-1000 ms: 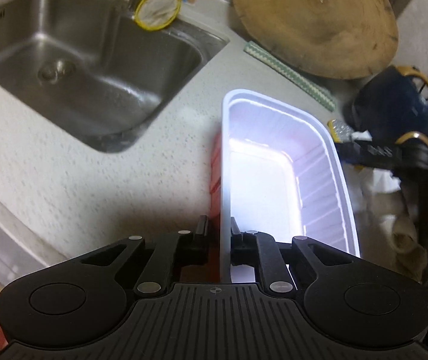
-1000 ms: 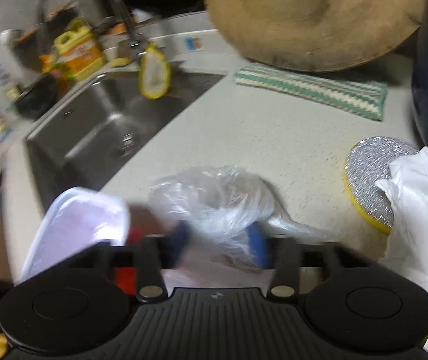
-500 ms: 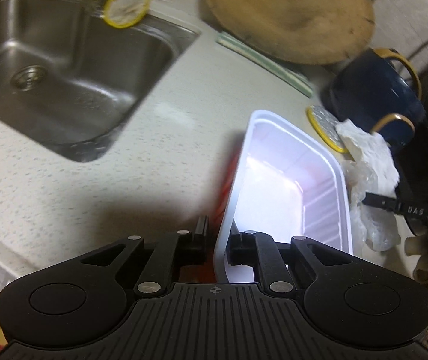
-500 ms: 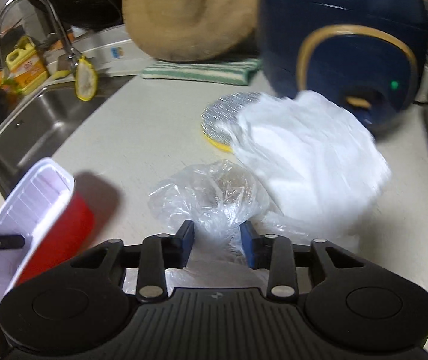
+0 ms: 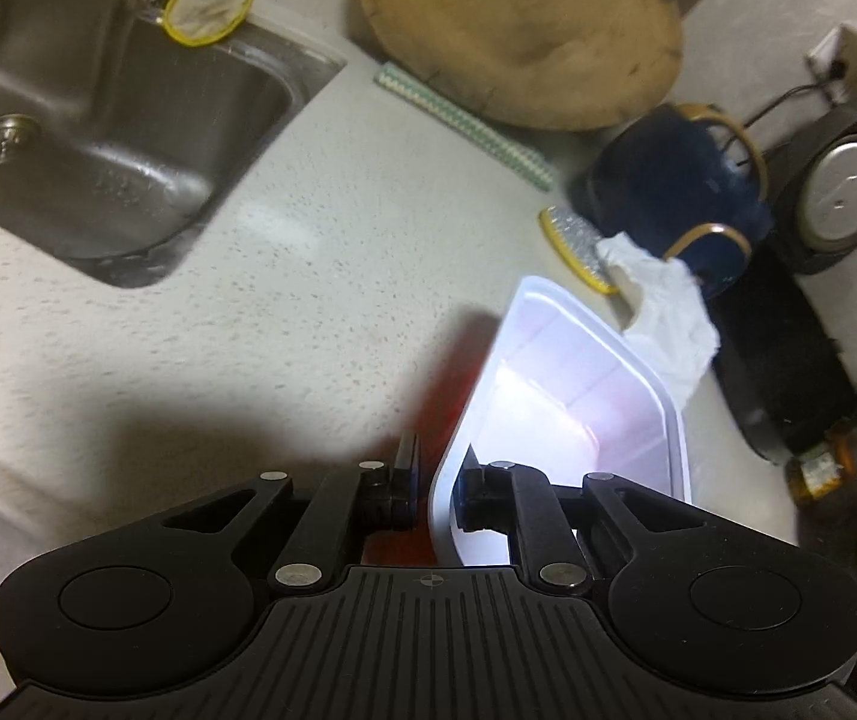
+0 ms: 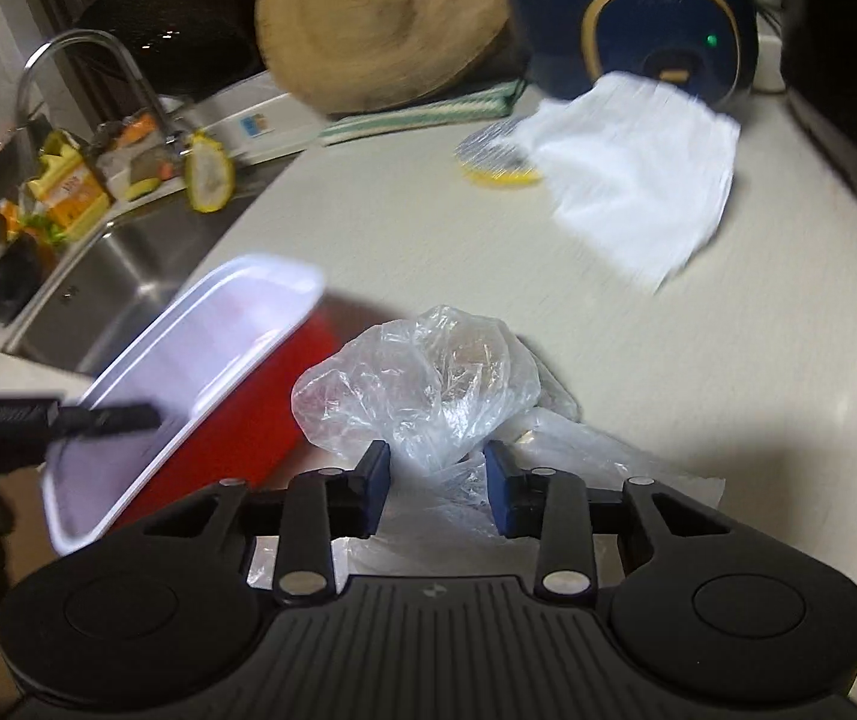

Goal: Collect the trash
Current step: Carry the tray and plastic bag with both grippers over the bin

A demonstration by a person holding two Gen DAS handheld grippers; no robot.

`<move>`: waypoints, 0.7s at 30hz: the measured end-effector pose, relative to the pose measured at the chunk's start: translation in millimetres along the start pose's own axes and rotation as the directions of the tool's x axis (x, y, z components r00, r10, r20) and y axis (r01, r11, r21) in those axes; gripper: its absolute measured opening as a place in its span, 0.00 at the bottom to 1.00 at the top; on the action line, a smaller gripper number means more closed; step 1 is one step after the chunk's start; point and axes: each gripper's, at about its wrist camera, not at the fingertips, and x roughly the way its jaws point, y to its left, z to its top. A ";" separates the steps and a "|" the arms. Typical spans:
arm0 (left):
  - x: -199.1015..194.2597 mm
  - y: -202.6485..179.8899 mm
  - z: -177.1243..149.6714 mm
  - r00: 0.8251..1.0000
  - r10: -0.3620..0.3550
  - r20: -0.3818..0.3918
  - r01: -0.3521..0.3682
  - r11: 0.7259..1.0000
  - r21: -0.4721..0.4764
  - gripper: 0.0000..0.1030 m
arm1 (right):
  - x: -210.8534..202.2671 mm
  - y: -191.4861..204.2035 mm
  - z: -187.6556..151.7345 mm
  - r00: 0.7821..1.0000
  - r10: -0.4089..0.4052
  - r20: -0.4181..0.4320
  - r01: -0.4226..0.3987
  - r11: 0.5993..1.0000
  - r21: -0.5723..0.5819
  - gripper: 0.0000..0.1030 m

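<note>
Nearest me, my left gripper (image 5: 431,489) is clamped on the near wall of the red, white-lined plastic tub (image 5: 578,396), one finger inside and one outside; the tub is light and thin-walled, so I judge the rim the stiffest place to hold it, and a firmer pinch would likely buckle the wall. My right gripper (image 6: 436,483) stands part open, gripping nothing, its fingers on either side of the crumpled clear plastic bag (image 6: 422,378), which lies at the worktop's (image 6: 698,360) near edge just beside the tub. The bag is nearly weightless, soft and slippery; a bunched fold should hold better than a single film. Farther back, toward the worktop's rear edge, a white tissue (image 6: 632,168) lies partly over a scouring pad (image 6: 491,159).
</note>
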 end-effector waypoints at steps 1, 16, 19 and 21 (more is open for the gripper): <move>-9.4 5.8 -1.6 1.000 -0.013 0.006 0.013 1.000 0.005 0.13 | -6.0 10.1 -11.1 1.000 0.014 -0.002 -0.014 1.000 0.018 0.29; -117.0 123.8 -79.6 0.994 -0.074 -0.081 0.073 0.997 -0.016 0.11 | 4.9 126.4 -119.6 0.983 0.097 -0.156 -0.081 0.991 0.107 0.19; -109.8 148.4 -101.4 0.991 -0.044 -0.124 0.033 0.995 -0.091 0.11 | 16.4 117.0 -123.3 0.977 0.090 -0.193 -0.060 0.986 0.155 0.18; -100.2 164.4 -117.3 0.987 -0.001 -0.163 -0.019 0.992 -0.123 0.11 | 19.6 107.2 -123.0 0.978 0.072 -0.196 -0.039 0.985 0.168 0.18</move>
